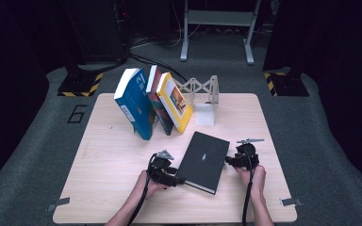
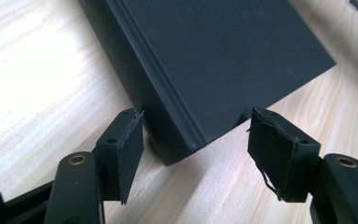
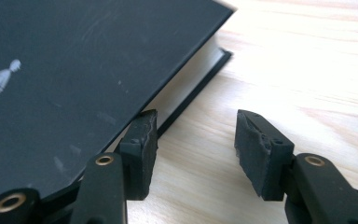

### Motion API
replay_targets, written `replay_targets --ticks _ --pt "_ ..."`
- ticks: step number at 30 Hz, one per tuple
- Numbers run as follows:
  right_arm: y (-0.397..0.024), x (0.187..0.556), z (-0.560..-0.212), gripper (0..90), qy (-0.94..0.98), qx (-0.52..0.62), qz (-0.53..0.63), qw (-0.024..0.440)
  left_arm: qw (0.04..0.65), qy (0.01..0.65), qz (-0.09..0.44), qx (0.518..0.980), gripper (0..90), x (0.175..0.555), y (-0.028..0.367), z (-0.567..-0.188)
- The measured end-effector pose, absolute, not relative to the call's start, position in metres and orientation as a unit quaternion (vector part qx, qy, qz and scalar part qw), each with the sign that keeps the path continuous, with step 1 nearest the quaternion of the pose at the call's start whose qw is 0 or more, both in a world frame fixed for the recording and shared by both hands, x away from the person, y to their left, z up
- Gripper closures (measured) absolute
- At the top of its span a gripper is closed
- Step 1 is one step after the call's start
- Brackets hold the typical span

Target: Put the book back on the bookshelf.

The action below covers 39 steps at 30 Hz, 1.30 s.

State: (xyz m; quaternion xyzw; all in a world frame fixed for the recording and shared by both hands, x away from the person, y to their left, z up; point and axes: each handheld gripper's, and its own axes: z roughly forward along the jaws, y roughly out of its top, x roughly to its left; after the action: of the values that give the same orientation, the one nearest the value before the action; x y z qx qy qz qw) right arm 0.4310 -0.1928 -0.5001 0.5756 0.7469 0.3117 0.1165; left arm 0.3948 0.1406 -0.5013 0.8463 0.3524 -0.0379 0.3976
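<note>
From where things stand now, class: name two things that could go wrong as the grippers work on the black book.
1. The left gripper straddles only a corner of the black book, jaws apart; closing there may pinch just the corner, so the book could twist or slip.
2. One pad of the right gripper sits at the cover's edge by the pages; it may lift the cover alone.
3. Three leaning books stand behind; a hard push might knock them over.

Two forearms come in from the near edge. The left hand-held gripper [image 1: 179, 180] sits low, its jaws apart. The right hand-held gripper [image 1: 227, 161] points left, its jaws apart too. Each hand grips from behind.
</note>
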Motion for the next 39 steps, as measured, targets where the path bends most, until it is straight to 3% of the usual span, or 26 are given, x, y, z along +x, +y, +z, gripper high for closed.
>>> replay_targets --ticks 7,16,19,26,30,39 --pt "-0.204 0.409 -0.479 45.5 0.726 0.568 0.368 0.117 0.411 0.394 -0.012 0.822 31.2 0.412 0.151 -0.494" --pt "-0.178 0.410 -0.488 27.5 0.760 0.543 0.353 0.063 0.410 0.383 -0.043 0.827 34.5 0.418 0.140 -0.500" --pt "-0.176 0.413 -0.490 27.2 0.759 0.543 0.355 0.050 0.413 0.367 -0.062 0.831 36.6 0.413 0.135 -0.502" --pt "-0.170 0.422 -0.489 30.8 0.771 0.529 0.352 0.039 0.410 0.374 -0.035 0.831 35.4 0.402 0.131 -0.500" --pt "-0.167 0.429 -0.489 28.3 0.772 0.530 0.349 0.032 0.412 0.367 -0.038 0.833 35.5 0.397 0.128 -0.500" --pt "-0.170 0.447 -0.488 28.2 0.774 0.529 0.347 0.042 0.411 0.355 -0.042 0.839 35.8 0.382 0.110 -0.500"
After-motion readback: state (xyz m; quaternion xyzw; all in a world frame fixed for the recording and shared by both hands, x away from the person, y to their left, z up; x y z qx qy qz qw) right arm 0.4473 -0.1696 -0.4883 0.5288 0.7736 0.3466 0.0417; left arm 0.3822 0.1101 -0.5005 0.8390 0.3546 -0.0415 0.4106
